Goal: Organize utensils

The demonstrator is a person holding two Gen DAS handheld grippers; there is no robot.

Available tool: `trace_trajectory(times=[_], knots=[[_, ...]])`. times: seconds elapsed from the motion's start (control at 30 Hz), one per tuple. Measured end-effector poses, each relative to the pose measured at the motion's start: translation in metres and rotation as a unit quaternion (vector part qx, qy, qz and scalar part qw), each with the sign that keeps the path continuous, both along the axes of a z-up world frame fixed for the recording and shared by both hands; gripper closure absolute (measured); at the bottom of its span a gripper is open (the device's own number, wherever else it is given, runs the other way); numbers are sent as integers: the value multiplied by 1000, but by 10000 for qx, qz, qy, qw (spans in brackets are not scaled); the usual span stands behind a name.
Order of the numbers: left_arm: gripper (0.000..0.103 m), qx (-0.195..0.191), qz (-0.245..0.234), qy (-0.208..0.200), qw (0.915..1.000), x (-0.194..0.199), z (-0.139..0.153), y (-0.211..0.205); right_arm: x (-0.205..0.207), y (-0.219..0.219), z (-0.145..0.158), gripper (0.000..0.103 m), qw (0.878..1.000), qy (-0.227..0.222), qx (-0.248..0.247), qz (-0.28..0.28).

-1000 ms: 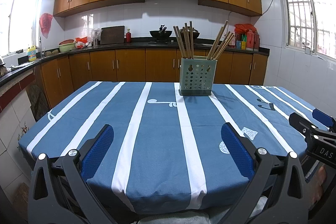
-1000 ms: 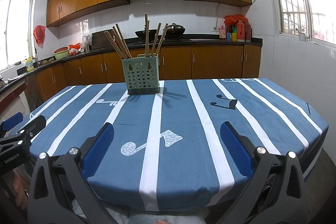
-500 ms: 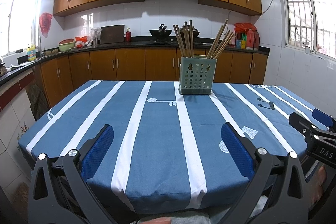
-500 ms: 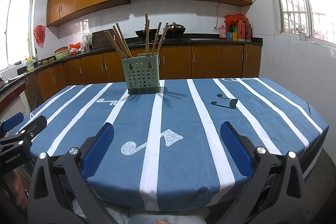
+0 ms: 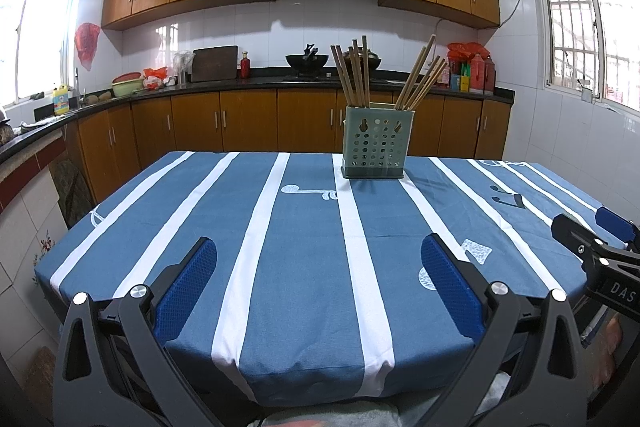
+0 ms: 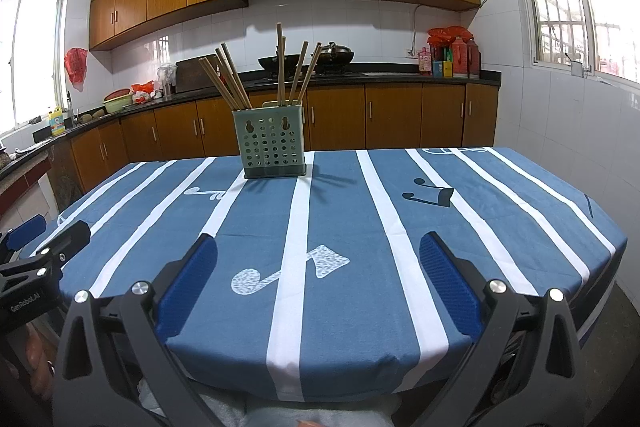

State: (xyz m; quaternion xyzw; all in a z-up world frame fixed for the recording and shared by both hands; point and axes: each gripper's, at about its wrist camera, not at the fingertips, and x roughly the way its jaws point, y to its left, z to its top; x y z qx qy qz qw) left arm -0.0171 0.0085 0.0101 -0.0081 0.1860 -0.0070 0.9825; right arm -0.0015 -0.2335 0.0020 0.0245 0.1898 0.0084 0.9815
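Striped tablecloth [image 5: 304,267] bare between chopstick holder [image 5: 376,143] and both claws, left claw [image 5: 320,283], right claw [image 6: 318,281], spread apart.

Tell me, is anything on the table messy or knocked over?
Nothing stands out. The green holder stands upright on the striped tablecloth, and the chopsticks lean two ways inside it, none fallen out. Both the left gripper and the right gripper are open and hold nothing.

The holder [image 5: 376,143] hides the lower ends of the chopsticks [image 5: 354,75].
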Motion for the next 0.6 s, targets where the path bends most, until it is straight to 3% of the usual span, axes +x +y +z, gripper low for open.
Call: trace_trajectory(times=[0.6], knots=[[2, -11, 21, 55, 10000, 1, -3, 5, 0, 1, 0, 4, 10000, 8, 5, -3]])
